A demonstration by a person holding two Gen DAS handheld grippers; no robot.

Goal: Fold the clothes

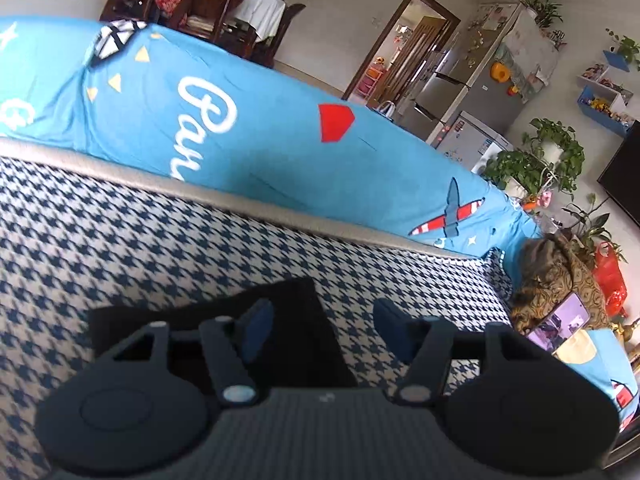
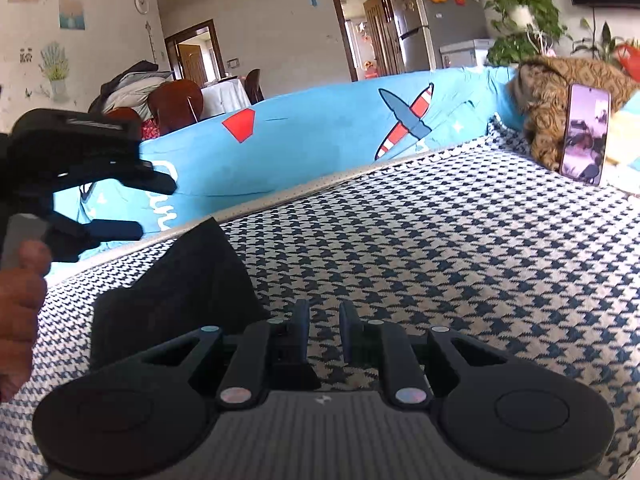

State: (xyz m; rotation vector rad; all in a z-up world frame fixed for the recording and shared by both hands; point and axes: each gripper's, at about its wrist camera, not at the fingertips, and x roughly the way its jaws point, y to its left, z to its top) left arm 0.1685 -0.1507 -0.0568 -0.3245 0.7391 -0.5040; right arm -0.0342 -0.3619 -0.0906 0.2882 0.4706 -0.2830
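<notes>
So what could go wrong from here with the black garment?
The black garment lies free on the houndstooth cover, both jaws open around nothing; its raised corner may flop and undo the fold. The propped phone could be knocked over by a wide sweep.

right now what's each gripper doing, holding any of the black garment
left gripper: open, holding nothing, black garment below it.
right gripper: slightly open, nothing between its fingers.

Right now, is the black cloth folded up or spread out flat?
Folded. The black cloth lies as a small compact shape with straight edges and a corner on the checked sofa cover, not spread out. Nothing grips it.
</notes>
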